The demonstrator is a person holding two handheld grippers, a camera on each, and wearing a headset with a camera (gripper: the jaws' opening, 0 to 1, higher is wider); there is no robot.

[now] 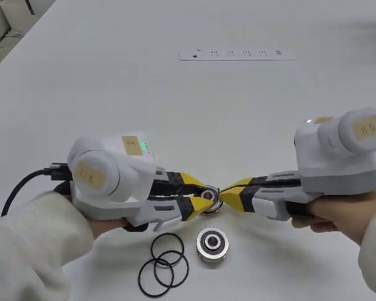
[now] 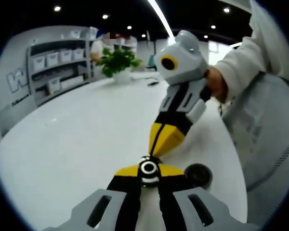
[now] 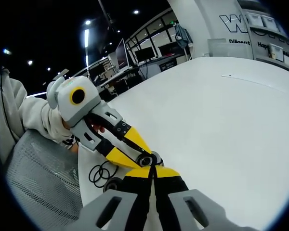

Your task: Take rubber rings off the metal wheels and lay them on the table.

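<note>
My left gripper (image 1: 202, 202) is shut on a small metal wheel (image 1: 208, 195), held just above the white table (image 1: 175, 125). Its own view has the wheel (image 2: 149, 167) between the yellow jaws. My right gripper (image 1: 224, 193) meets it from the right, jaws pressed together at the wheel's rim on its black rubber ring. In the right gripper view the held wheel (image 3: 147, 160) sits just beyond my shut right gripper (image 3: 153, 169). A second wheel (image 1: 212, 243) lies on the table below. Three loose rubber rings (image 1: 163, 264) lie overlapping to its left.
A white power strip (image 1: 237, 54) lies far back on the table. A black cable (image 1: 19, 185) runs off to the left from the left gripper. Shelves and a potted plant (image 2: 116, 61) stand beyond the table's far end.
</note>
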